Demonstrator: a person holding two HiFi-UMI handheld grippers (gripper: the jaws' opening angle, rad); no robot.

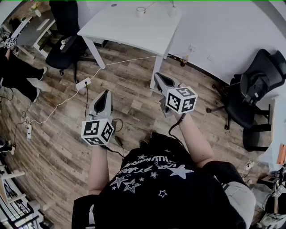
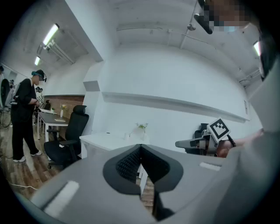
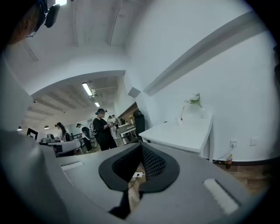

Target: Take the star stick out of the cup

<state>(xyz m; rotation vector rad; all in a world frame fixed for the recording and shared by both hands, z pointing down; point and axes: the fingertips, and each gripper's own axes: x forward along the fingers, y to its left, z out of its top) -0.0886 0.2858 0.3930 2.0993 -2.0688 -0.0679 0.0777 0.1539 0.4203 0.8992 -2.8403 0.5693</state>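
White cup [image 3: 179,120] with the star stick [image 3: 182,111] standing in it sits at the far end of the white table [image 1: 134,27], just beside a small plant [image 3: 195,101] and well apart from your grippers. Your right gripper [image 1: 157,75] has its jaws pressed together with nothing between them. Your left gripper [image 1: 106,92] is likewise closed and empty. Both point toward the table above the wooden floor [image 1: 134,103].

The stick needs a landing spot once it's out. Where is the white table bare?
The white table is bare from the cup forward to its near edge and both near corners. Only the far edge is taken, by the cup and plant.
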